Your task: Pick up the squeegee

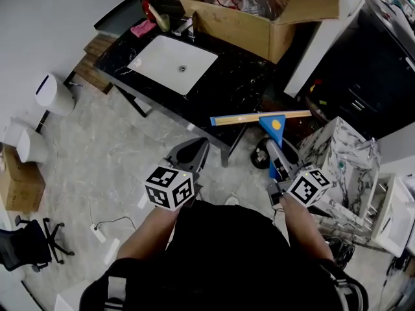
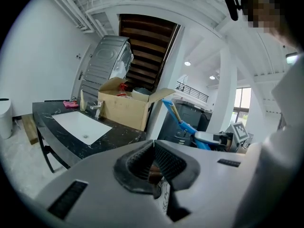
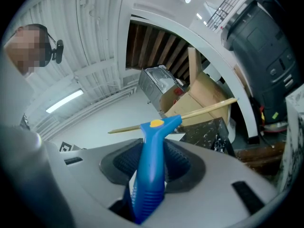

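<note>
Right tool [image 1: 275, 149]: clamped on the squeegee [image 1: 275, 123]. In the right gripper view the blue ribbed handle of the squeegee [image 3: 151, 165] stands between the two dark pads of the right tool [image 3: 152, 148], pads against its sides. The handle runs out past the tool tips, with a yellow spot near its top.

Squeegee position: off the bench, carried in the air ahead of the right tool. The handle points away from the person. The long pale blade sits crosswise at the far end, roughly level in the head view. From that view the blade lies across the near right part of the dark bench [image 1: 220, 89]. Whether it touches the bench cannot be told.

Left tool [image 1: 194, 149]: jaws together, tips meeting, nothing gripped, as the left gripper view shows [image 2: 153, 146]. It is held beside the right tool, well apart from the squeegee, which shows at the right of that view [image 2: 183, 122].

Each tool carries its marker cube [image 1: 170, 188] near the person's hand.

Surroundings: a white sink [image 1: 172, 63] is set in the bench. An open cardboard box [image 1: 259, 24] stands at the far right of the bench. A pink cloth [image 1: 142, 28] lies at the far left corner. The floor [image 1: 97, 173] is pale and marbled.
</note>
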A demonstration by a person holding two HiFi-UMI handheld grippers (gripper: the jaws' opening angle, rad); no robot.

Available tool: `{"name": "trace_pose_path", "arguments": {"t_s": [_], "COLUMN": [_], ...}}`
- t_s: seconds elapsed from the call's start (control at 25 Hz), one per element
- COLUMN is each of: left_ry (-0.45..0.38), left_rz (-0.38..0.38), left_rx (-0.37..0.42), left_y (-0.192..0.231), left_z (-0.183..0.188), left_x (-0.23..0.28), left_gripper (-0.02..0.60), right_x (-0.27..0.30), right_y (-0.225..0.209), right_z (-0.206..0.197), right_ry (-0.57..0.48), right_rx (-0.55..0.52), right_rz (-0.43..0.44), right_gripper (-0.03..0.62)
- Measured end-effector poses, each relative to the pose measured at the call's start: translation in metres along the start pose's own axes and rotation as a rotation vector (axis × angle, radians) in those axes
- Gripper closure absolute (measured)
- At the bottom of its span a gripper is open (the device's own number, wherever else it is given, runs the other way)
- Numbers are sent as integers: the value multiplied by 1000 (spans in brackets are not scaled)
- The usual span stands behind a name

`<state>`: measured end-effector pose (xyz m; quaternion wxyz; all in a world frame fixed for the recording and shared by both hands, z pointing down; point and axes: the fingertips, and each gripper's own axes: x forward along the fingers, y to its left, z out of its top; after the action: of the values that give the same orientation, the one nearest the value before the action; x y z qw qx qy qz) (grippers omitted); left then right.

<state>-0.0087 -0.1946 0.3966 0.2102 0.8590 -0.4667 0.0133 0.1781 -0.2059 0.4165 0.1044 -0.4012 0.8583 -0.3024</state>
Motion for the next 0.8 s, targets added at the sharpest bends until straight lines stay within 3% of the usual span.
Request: {"name": "trace_pose_path", "arguments": {"t_s": [0.8], "left_ry": [56], "left_rz": [-106], "left_rx": [26], "left_y": [18], "left_z": [5], "left_x": [5], "left_gripper": [565], "right_x": [14], "right_y": [17], "right_z": [-7], "right_ry": [-60], "right_rx": [11], "right_rz": [-73], "right_gripper": [450]}}
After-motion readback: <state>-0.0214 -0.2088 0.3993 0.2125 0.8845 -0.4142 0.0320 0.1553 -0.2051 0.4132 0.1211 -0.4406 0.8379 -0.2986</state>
